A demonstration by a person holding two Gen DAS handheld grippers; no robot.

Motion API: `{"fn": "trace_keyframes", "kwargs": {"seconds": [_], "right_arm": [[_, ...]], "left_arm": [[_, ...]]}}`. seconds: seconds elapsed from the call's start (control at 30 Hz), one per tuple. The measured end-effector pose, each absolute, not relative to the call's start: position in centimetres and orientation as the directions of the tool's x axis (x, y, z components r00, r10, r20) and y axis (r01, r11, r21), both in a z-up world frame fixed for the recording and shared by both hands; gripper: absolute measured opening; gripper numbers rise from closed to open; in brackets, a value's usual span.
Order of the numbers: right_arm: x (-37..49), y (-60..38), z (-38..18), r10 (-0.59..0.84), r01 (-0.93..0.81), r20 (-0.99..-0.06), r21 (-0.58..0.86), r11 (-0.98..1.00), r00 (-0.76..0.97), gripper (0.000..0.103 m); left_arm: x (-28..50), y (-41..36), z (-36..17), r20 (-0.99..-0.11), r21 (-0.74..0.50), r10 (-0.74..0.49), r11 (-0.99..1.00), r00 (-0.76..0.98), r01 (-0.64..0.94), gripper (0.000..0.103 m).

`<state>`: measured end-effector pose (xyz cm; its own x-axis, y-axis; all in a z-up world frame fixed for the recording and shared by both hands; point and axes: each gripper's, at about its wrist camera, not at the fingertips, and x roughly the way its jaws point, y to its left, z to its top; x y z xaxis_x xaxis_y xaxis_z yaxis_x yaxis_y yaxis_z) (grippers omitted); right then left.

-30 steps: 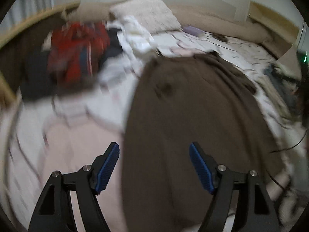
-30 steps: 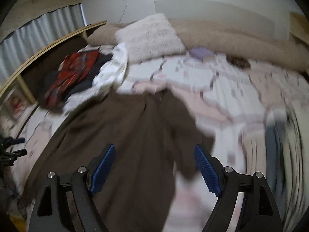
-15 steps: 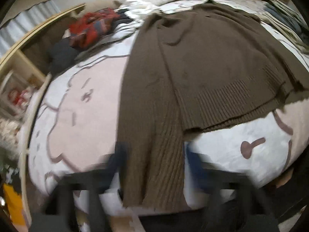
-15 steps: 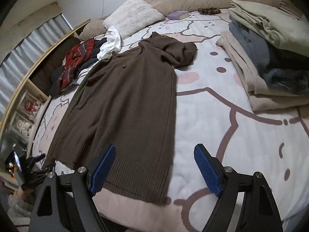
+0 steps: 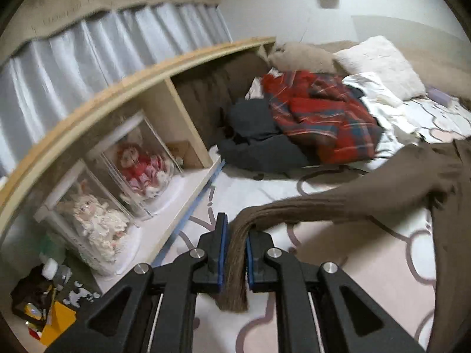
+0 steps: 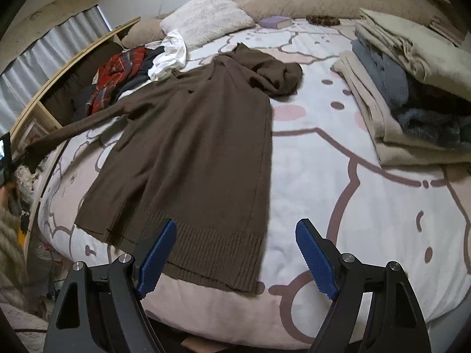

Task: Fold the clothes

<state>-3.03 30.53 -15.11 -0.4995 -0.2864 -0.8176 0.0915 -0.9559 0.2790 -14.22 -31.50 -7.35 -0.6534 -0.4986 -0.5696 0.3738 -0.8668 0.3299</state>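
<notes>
A brown knit cardigan (image 6: 200, 147) lies flat on the bed, hem toward me, its collar end bunched at the far side. Its left sleeve (image 6: 73, 129) is pulled out straight toward the bed's left edge. In the left wrist view my left gripper (image 5: 235, 250) has its jaws closing on that sleeve's ribbed cuff (image 5: 235, 267); the blue pads press on it and the sleeve (image 5: 353, 200) hangs taut above the quilt. My right gripper (image 6: 235, 253) stands open over the ribbed hem (image 6: 212, 253), with nothing gripped.
A heap of unfolded clothes with a red plaid shirt (image 5: 321, 120) lies at the bed's far left. A stack of folded garments (image 6: 412, 88) sits at the right. A white pillow (image 6: 206, 14) is at the head. A wooden shelf with boxed dolls (image 5: 141, 164) runs beside the bed.
The left gripper has shut on the sleeve cuff, risen and swung left toward the shelf, drawing the sleeve out. The right gripper came down to the hem earlier and now holds still, open.
</notes>
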Motion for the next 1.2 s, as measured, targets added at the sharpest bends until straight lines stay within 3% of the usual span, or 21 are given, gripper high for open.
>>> {"fn": "trace_keyframes", "kwargs": {"seconds": [0.3, 0.33, 0.37, 0.43, 0.53, 0.73, 0.8, 0.87, 0.93, 1.0, 1.07, 1.13, 1.17, 1.2], "right_arm": [[-3.4, 30.5, -17.3, -0.204, 0.025, -0.858, 0.217, -0.976, -0.471, 0.083], [-3.5, 30.6, -17.5, -0.184, 0.011, -0.864, 0.202, -0.979, -0.469, 0.083], [-3.5, 30.6, -17.7, -0.168, 0.0, -0.868, 0.19, -0.982, -0.467, 0.083], [-3.6, 30.9, -17.9, -0.17, -0.012, -0.873, 0.197, -0.98, -0.457, 0.083], [-3.7, 31.0, -18.3, -0.201, -0.027, -0.876, 0.236, -0.971, -0.438, 0.083], [-3.5, 30.6, -19.5, -0.276, -0.036, -0.872, 0.317, -0.948, -0.405, 0.083], [-3.2, 30.5, -20.1, -0.292, -0.055, -0.869, 0.341, -0.939, -0.4, 0.067], [-3.0, 30.6, -20.7, -0.302, -0.083, -0.865, 0.362, -0.929, -0.4, 0.058], [-2.9, 30.5, -21.2, -0.307, -0.093, -0.864, 0.372, -0.924, -0.399, 0.057], [-3.0, 30.0, -21.2, -0.32, -0.079, -0.857, 0.381, -0.921, -0.403, 0.048], [-3.2, 29.0, -21.3, -0.351, -0.047, -0.849, 0.4, -0.915, -0.395, 0.045], [-3.3, 27.5, -21.3, -0.324, 0.009, -0.858, 0.35, -0.937, -0.397, 0.03], [-3.4, 26.8, -21.2, -0.314, 0.034, -0.862, 0.328, -0.944, -0.399, 0.015], [-3.4, 26.6, -21.0, -0.311, 0.05, -0.861, 0.319, -0.946, -0.402, 0.01]], "left_arm": [[-17.5, -31.2, -16.2, -0.719, 0.301, -0.432, -0.9, -0.545, 0.316, 0.014], [-17.3, -30.8, -17.0, -0.731, 0.307, -0.432, -0.9, -0.529, 0.31, 0.03], [-16.8, -30.4, -17.3, -0.733, 0.312, -0.437, -0.897, -0.522, 0.313, 0.059], [-15.5, -29.4, -17.4, -0.727, 0.324, -0.443, -0.895, -0.525, 0.308, 0.079], [-13.3, -27.4, -17.0, -0.71, 0.34, -0.444, -0.896, -0.547, 0.286, 0.079], [-8.3, -22.0, -15.5, -0.729, 0.256, -0.337, -0.942, -0.596, 0.219, 0.079], [-7.2, -20.5, -15.0, -0.736, 0.216, -0.294, -0.956, -0.61, 0.201, 0.079], [-6.2, -19.1, -14.7, -0.742, 0.181, -0.256, -0.966, -0.62, 0.183, 0.079], [-5.5, -17.8, -14.5, -0.748, 0.148, -0.219, -0.975, -0.626, 0.163, 0.079], [-5.2, -16.9, -14.5, -0.753, 0.127, -0.193, -0.981, -0.629, 0.149, 0.079], [-4.9, -16.3, -14.4, -0.755, 0.109, -0.175, -0.984, -0.632, 0.143, 0.079], [-4.9, -15.7, -14.4, -0.759, 0.092, -0.157, -0.986, -0.631, 0.136, 0.079], [-4.8, -15.5, -14.5, -0.761, 0.085, -0.151, -0.987, -0.631, 0.133, 0.079], [-4.8, -15.3, -14.5, -0.764, 0.079, -0.145, -0.988, -0.629, 0.132, 0.079]]}}
